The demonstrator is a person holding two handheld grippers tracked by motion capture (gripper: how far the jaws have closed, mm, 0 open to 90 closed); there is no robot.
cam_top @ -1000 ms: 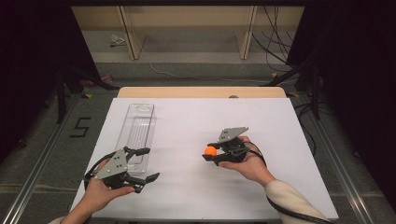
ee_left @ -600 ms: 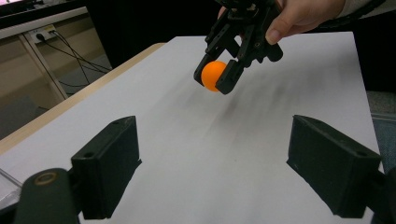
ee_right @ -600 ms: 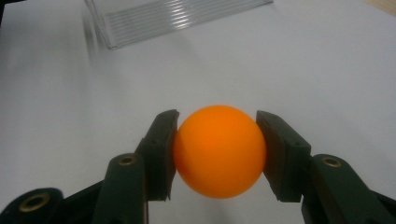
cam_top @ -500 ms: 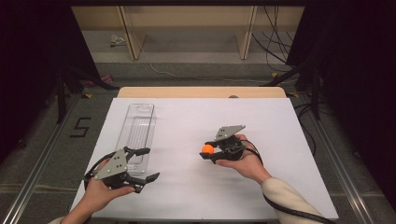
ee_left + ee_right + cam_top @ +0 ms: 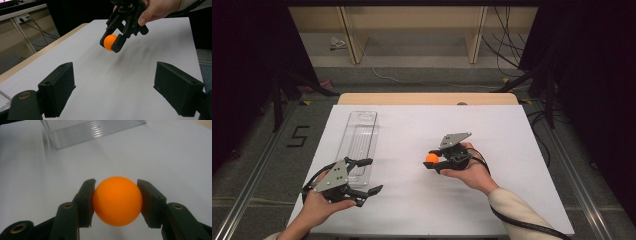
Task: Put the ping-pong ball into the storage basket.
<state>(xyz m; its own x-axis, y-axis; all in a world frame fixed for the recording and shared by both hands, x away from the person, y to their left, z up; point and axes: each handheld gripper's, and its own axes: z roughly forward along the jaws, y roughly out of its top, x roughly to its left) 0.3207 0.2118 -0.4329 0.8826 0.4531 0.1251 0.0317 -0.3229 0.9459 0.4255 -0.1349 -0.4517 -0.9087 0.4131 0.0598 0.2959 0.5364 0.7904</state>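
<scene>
Right gripper (image 5: pixel 432 161) jaws clamp orange ball (image 5: pixel 431 158); round, seemingly no long axis

- High view: above near edge, facing forward, down on table (image 5: pixel 422 125).
- Left gripper view: low, toward ball (image 5: pixel 110 42).
- Right gripper view: close on ball (image 5: pixel 117 200).

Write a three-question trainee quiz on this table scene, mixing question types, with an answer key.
1. True or false: the right hand-held gripper is shut on the small orange plastic ball.
2. Multiple choice: the long clear ribbed plastic tray lies nearest to
A. the left hand-held gripper
B. the right hand-held gripper
C. the table's right edge
3. Fill in: the left hand-held gripper's jaws stand ____.

Key: 1 true; 2 A; 3 open, with nothing between them.
</scene>
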